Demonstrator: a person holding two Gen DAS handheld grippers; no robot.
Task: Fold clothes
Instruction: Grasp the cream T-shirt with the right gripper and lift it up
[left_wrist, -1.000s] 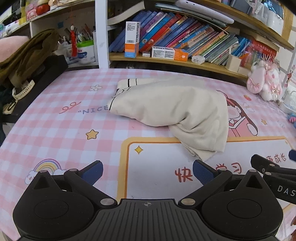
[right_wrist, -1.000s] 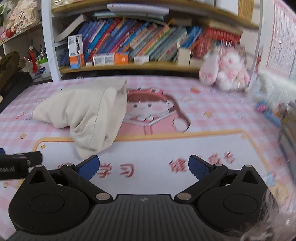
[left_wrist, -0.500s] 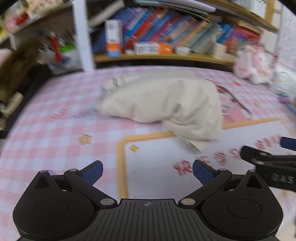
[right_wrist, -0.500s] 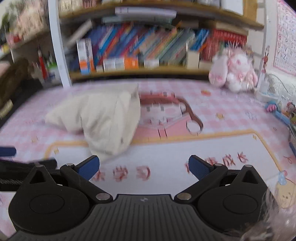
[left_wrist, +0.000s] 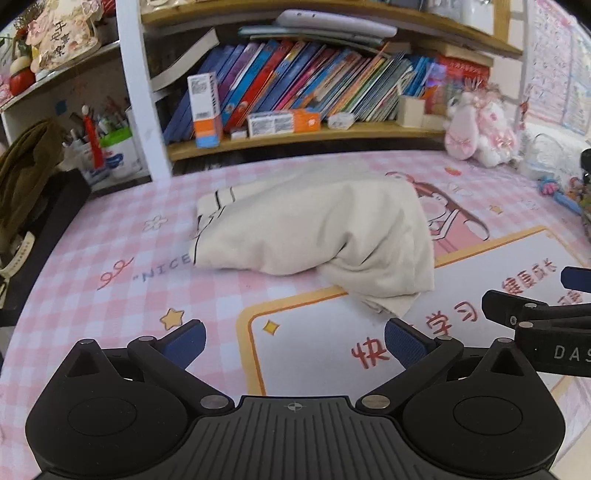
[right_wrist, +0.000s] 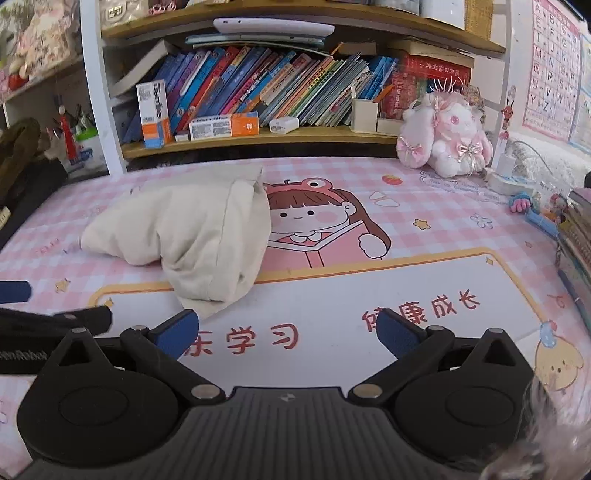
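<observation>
Cream garment (left_wrist: 317, 225), loosely bunched and partly folded, lying on the pink checked desk mat (left_wrist: 110, 258). The cloth is plain and matt, with thin dark piping visible at one end (left_wrist: 207, 214) and soft rounded creases along its upper surface. A lower flap of several layers (left_wrist: 388, 295) spills over the yellow border of the mat's white panel (left_wrist: 314, 350).

Orientation: in the left wrist view the long axis runs roughly left to right across the mat, the piped end at the left, the layered flap drooping toward the camera at the right. In the right wrist view the garment (right_wrist: 192, 236) lies just left of the printed cartoon girl (right_wrist: 314, 221), covering her left edge.

Left gripper (left_wrist: 293, 341): held low over the mat, short of the garment, its blue-padded fingers (left_wrist: 184, 339) spread wide with nothing between them. Right gripper (right_wrist: 284, 332): level with it on the garment's near side, likewise spread wide and empty; its left fingertip sits just before the flap's tip. Each gripper appears at the edge of the other's view.

Background: bookshelf (right_wrist: 258, 136) behind the mat; pink plush rabbit (right_wrist: 443, 136) to the right of the garment, well apart.
</observation>
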